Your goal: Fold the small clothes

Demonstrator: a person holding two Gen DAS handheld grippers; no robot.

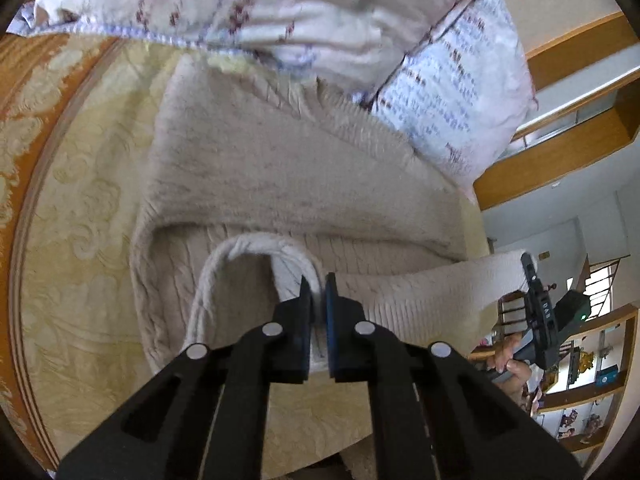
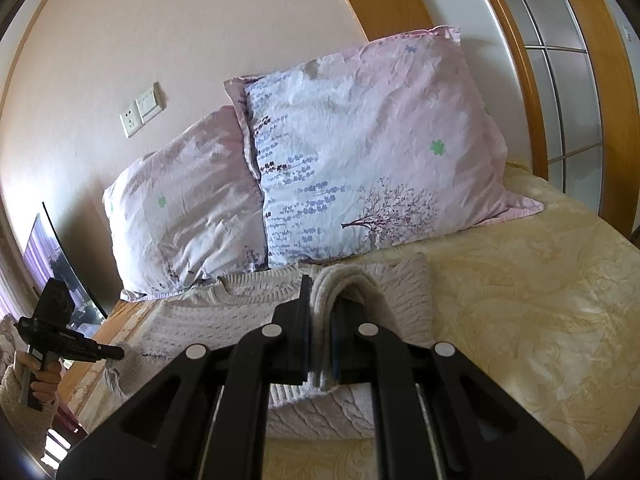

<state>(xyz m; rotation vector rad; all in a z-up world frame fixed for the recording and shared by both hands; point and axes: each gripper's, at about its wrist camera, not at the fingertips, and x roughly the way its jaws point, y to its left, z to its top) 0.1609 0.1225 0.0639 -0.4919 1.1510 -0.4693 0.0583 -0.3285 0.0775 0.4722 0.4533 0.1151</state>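
Left gripper (image 1: 319, 285): jaws pinching the ribbed edge of the cream knit sweater (image 1: 280, 184). Right gripper (image 2: 320, 292): jaws clamping a folded ribbed edge. Sweater is lying on the yellow bedspread (image 2: 540, 300), its top tucking under the floral pillows (image 2: 360, 152), hidden there.

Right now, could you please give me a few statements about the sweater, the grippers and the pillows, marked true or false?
1. The left gripper is shut on a fold of the sweater. True.
2. The right gripper hangs open over bare bedspread. False: it is shut on a bunched ribbed part of the sweater.
3. Two floral pillows lean against the wall at the head of the bed. True.
4. The sweater is bright red. False: it is a beige cable knit.
5. The sweater lies on a yellow patterned bedspread. True.
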